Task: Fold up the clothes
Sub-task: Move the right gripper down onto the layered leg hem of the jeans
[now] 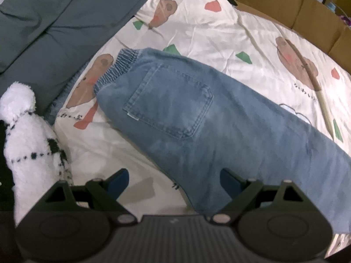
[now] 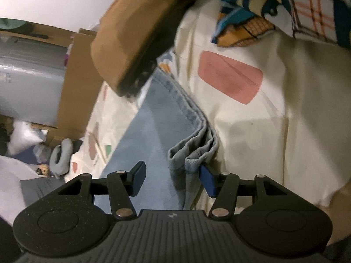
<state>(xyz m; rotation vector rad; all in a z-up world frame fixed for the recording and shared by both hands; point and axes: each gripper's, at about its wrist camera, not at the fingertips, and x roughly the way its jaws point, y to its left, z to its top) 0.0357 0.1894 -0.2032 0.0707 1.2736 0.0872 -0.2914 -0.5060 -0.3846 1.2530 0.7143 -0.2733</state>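
On the printed cotton sheet [image 1: 208, 28] lie soft denim jeans [image 1: 197, 114], both claws apart

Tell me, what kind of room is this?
Probably a bedroom: the jeans lie on a cartoon-print bedsheet, beside a grey pillow, with cardboard boxes stacked along the edge.

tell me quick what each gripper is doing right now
Left gripper: open, empty, over the blue denim jeans.
Right gripper: open, jeans' hem cuff between its jaws, not yet clamped.
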